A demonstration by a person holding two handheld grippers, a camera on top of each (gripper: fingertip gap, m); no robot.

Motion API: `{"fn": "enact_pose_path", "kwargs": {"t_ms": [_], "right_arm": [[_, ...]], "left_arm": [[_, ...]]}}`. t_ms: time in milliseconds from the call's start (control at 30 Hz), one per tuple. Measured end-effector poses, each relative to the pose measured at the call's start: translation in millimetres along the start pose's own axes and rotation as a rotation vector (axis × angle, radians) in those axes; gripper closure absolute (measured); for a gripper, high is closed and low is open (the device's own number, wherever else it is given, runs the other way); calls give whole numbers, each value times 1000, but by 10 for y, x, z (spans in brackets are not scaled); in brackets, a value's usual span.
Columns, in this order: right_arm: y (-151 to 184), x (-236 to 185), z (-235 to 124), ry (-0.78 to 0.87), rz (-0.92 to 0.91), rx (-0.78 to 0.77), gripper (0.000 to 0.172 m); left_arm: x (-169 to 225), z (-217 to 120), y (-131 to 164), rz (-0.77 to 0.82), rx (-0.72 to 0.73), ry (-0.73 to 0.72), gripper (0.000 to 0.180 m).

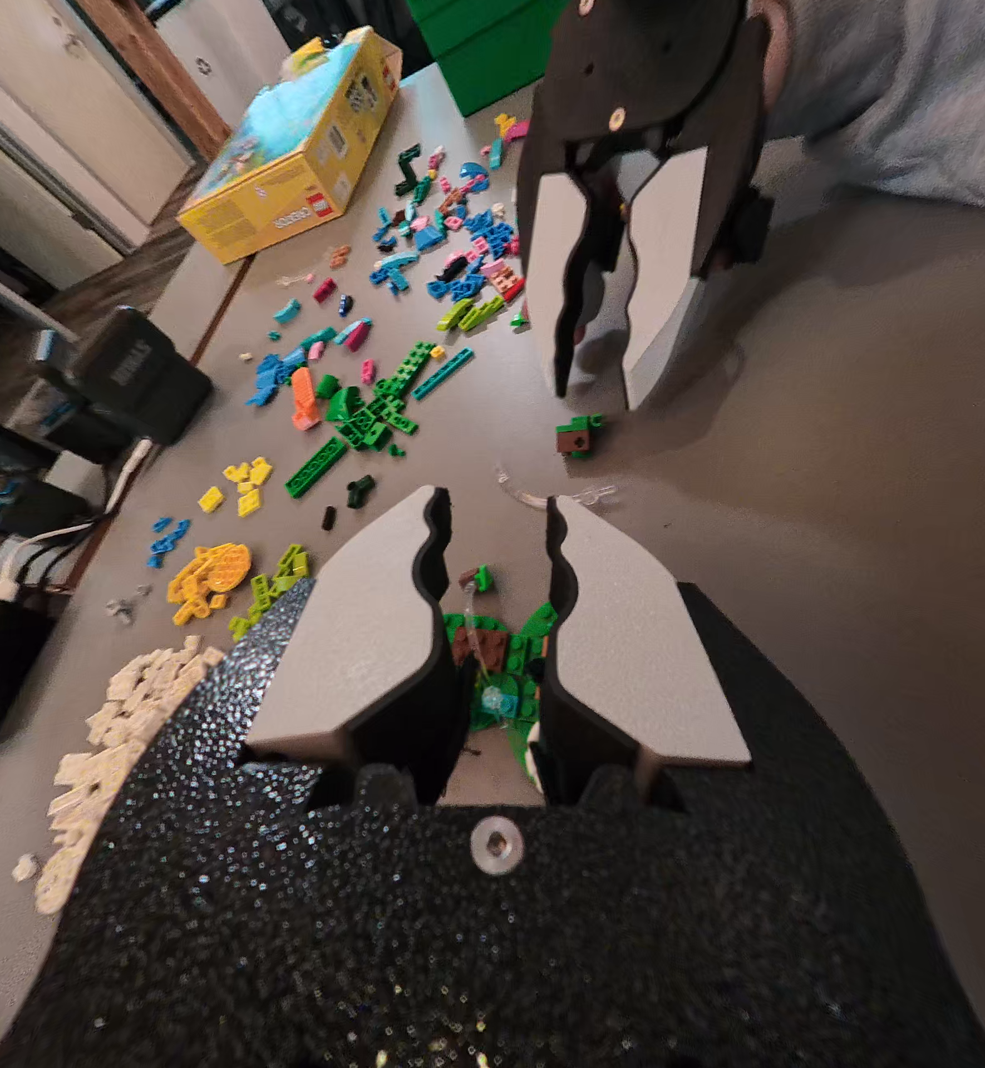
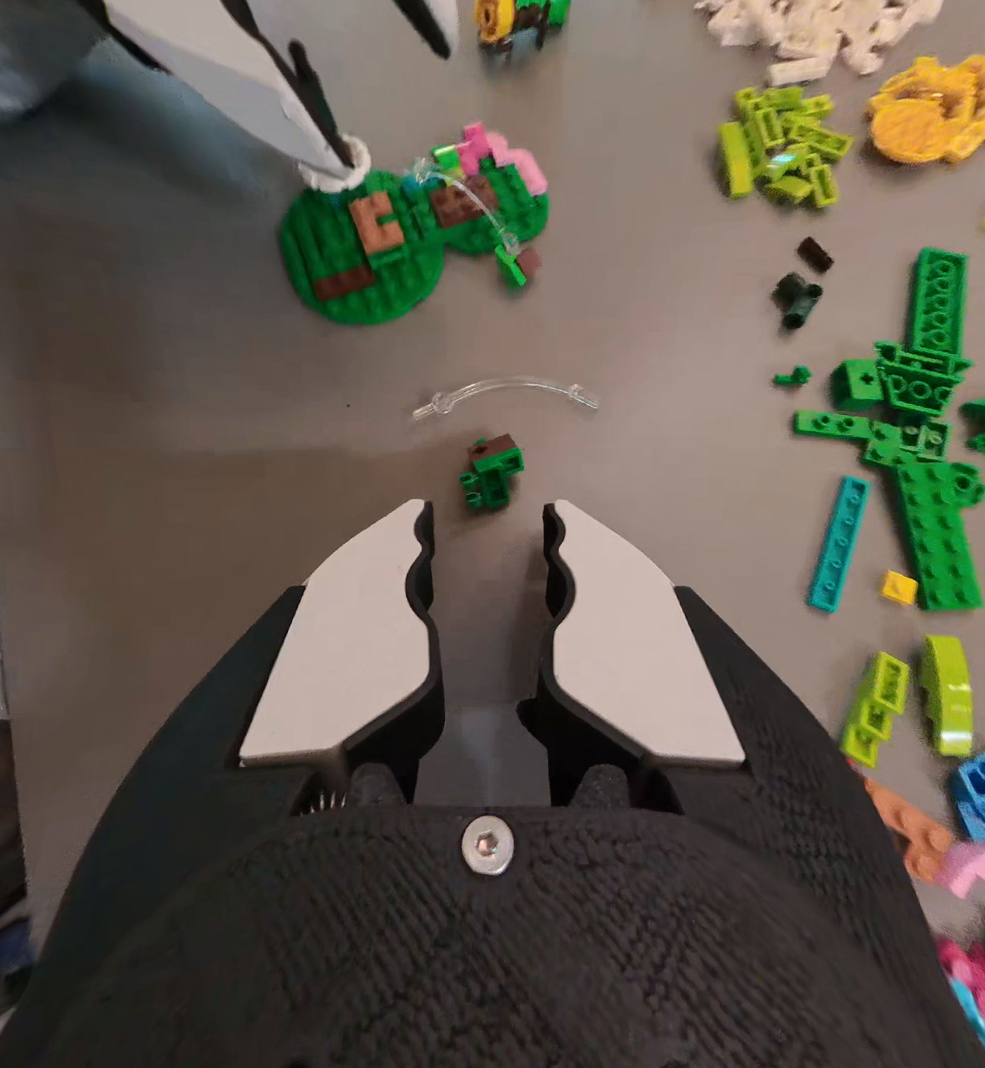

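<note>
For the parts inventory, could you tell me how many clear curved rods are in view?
2: one loose clear rod lies on the table beyond the small green-and-brown block; another clear rod arches over the round green build. Piles may hide more.

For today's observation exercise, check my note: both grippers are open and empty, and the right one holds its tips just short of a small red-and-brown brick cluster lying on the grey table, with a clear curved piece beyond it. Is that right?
One detail is wrong: the brick cluster is green and brown, not red and brown, as the right wrist view shows. The rest stands: the right gripper and left gripper are open and empty, and the clear curved piece lies beyond the cluster on the grey table.

Opposed wrist views, shared tabletop (image 1: 825,520)
</note>
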State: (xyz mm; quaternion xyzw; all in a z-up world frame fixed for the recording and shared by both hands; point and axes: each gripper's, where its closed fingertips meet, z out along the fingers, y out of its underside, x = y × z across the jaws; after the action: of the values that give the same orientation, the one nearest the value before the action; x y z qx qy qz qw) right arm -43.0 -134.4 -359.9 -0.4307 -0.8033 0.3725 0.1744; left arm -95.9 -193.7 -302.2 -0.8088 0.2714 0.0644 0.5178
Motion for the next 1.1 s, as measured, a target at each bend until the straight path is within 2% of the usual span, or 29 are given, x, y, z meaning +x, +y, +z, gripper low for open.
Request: {"fn": "enact_pose_path", "kwargs": {"t_ms": [133,200,267,433,533,633,700,767,900,967,1100], "right_arm": [[6,7,115,-2,-96,-44,138],[-5,1,143,-18,-124,-66,155],[-48,13,155,-6,-184,-57,158],[-451,-122,21,57,-429,171,159],[-691,-253,-116,100,-561,302,159],[-835,-348,-218,144,-663,364,159],[-904,-422,-264,164,-731,382,159],[-946,-502,-288,175,-802,379,159],[-972,-634,-285,191,-957,323,159],[-993,-712,-283,185,-1042,303,159],[-995,-832,-269,143,-1190,231,159]], "left_arm": [[94,46,-8,-2,-22,49,145],[123,63,-23,-16,-24,61,145],[131,77,-40,-54,-20,63,146],[164,153,-25,-276,-21,113,149],[276,167,-120,-496,31,265,143],[377,70,-353,-727,174,499,139],[392,-8,-461,-808,251,602,136],[402,-55,-488,-783,278,620,143],[441,-187,-565,-609,297,605,154],[486,-242,-564,-483,253,593,163],[557,-305,-531,-301,135,589,165]]}}
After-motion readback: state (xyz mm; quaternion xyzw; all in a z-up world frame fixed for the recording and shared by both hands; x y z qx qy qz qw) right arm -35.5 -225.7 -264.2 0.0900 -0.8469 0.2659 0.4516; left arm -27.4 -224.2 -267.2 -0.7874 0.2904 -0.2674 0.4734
